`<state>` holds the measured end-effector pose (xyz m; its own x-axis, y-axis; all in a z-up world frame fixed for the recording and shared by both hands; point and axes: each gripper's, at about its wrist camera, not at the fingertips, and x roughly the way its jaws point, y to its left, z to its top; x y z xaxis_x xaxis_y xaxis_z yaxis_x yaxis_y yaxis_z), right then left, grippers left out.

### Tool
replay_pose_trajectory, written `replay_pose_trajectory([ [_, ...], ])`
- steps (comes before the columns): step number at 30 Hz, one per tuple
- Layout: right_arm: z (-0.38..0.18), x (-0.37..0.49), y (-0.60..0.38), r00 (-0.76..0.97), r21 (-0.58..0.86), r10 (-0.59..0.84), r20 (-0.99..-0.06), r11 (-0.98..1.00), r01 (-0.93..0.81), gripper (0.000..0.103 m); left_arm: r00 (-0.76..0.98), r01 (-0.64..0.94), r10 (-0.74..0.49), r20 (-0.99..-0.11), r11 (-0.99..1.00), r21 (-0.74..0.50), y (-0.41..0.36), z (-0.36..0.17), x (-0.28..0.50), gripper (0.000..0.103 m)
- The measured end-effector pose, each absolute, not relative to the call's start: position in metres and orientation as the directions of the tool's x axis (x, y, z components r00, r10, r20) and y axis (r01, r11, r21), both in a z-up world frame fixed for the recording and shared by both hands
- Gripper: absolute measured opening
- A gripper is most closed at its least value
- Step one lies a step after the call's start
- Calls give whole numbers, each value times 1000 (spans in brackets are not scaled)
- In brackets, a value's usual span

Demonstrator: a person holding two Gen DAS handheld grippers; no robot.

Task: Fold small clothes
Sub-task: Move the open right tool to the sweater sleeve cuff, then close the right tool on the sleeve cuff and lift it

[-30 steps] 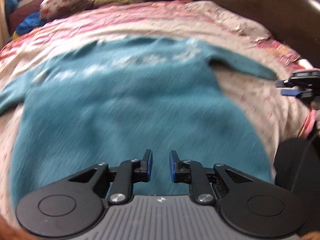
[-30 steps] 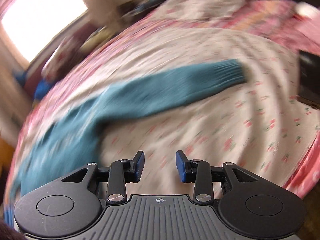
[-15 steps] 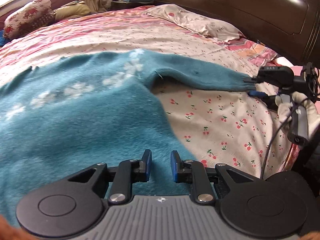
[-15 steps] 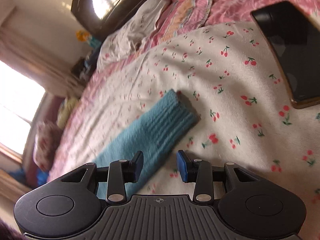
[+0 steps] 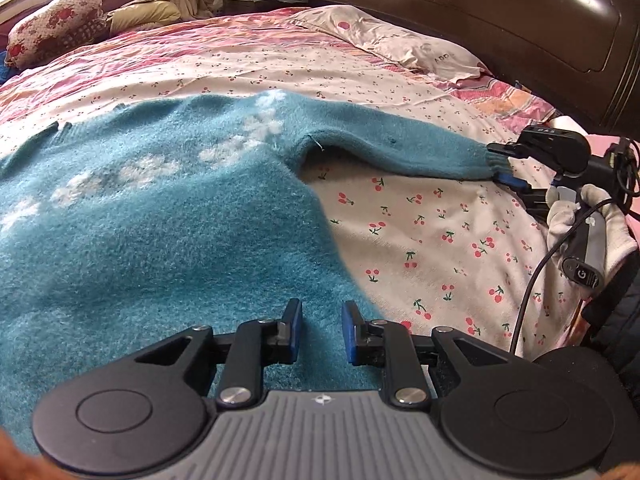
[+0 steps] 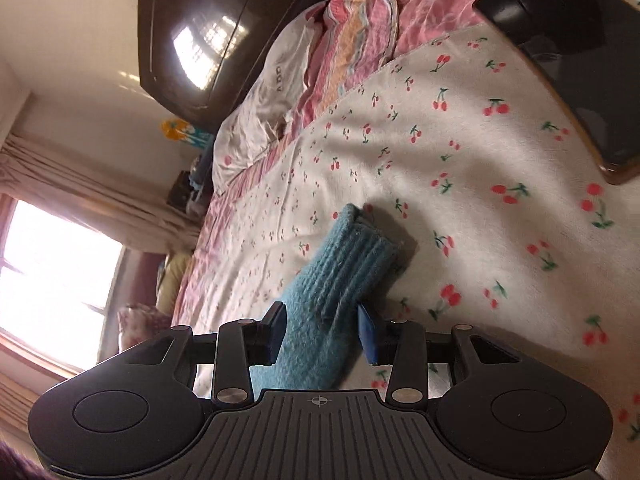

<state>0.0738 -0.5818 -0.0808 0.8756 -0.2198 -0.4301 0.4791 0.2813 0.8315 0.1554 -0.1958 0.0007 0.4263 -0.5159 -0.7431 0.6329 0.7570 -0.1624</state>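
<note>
A teal fuzzy sweater (image 5: 160, 220) with white flower patches lies spread flat on the cherry-print bedsheet (image 5: 440, 240). My left gripper (image 5: 322, 330) hovers low over the sweater's near right edge. Its jaws stand a little apart with fabric showing under the gap, not pinched. The right sleeve (image 5: 400, 148) stretches out to the right. My right gripper (image 6: 322, 334) is rolled on its side at the ribbed cuff (image 6: 352, 256), open, one finger over the sleeve and one under it. The left wrist view shows it (image 5: 502, 164) held by a white-gloved hand (image 5: 592, 216).
A dark wooden headboard (image 5: 500, 12) and a white pillow (image 5: 400, 44) lie beyond the sleeve. A black flat device (image 6: 580, 60) rests on the sheet just past the cuff. A floral cushion (image 5: 52, 28) sits at the far left. A cable (image 5: 532, 288) hangs from the right gripper.
My left gripper slid right along the sweater to its right edge. My right gripper dropped to the sleeve end and rolled sideways; the cuff now sits between its jaws.
</note>
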Motion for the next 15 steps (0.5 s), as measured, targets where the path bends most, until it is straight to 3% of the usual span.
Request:
replay_pose_trajectory([
  [5,-83,91,-586,880,844,-215,-423,260,469,39,432,633,-512,-743,759,-154,-197,2,154,27],
  [10,-78,73,-575,913,888,-202,-353,236,395,39,431,631,-514,-742,759,-159,-197,2,154,28],
  [15,-89,78,-574,895,865,-174,-410,238,442,37,432,632,-512,-743,759,-155,-198,0,155,28],
])
